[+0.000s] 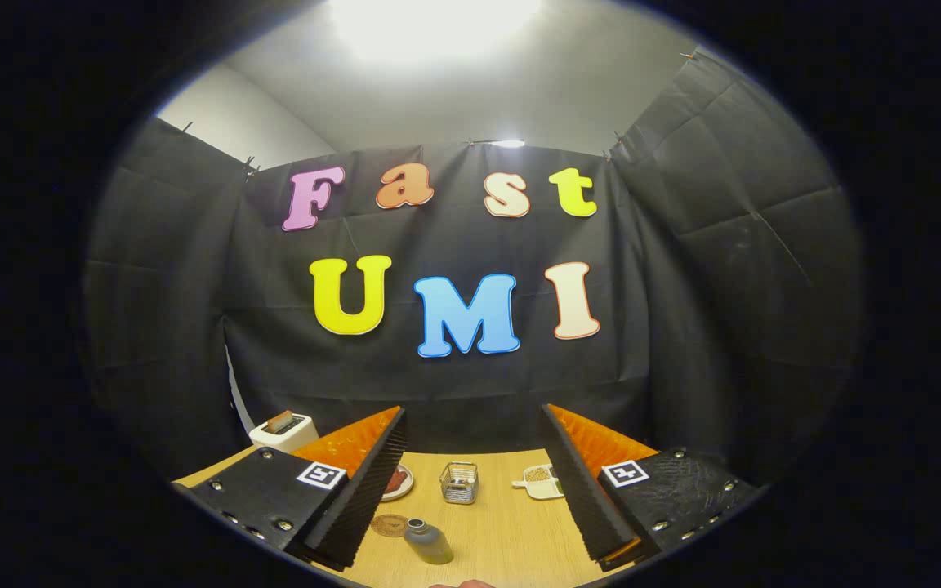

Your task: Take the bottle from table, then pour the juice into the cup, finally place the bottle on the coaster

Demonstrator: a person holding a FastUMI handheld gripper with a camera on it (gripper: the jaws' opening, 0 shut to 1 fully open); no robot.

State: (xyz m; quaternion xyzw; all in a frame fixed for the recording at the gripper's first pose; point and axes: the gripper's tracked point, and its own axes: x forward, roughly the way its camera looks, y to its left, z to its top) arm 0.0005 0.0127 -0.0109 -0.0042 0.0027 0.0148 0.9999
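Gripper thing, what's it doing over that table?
A person holds the gripper above the wooden table, with its fingers spread open and holding nothing. Between them, down on the table, stands a small bottle with a round coaster right beside it. Farther back sits a clear cup. The bottle has not been picked up yet.

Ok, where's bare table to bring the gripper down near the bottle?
Bare wood lies right of the bottle, running up to the cup and the tray. It is crowded left of the bottle: coaster beside it, plate beyond. Gripper is open, holding nothing.
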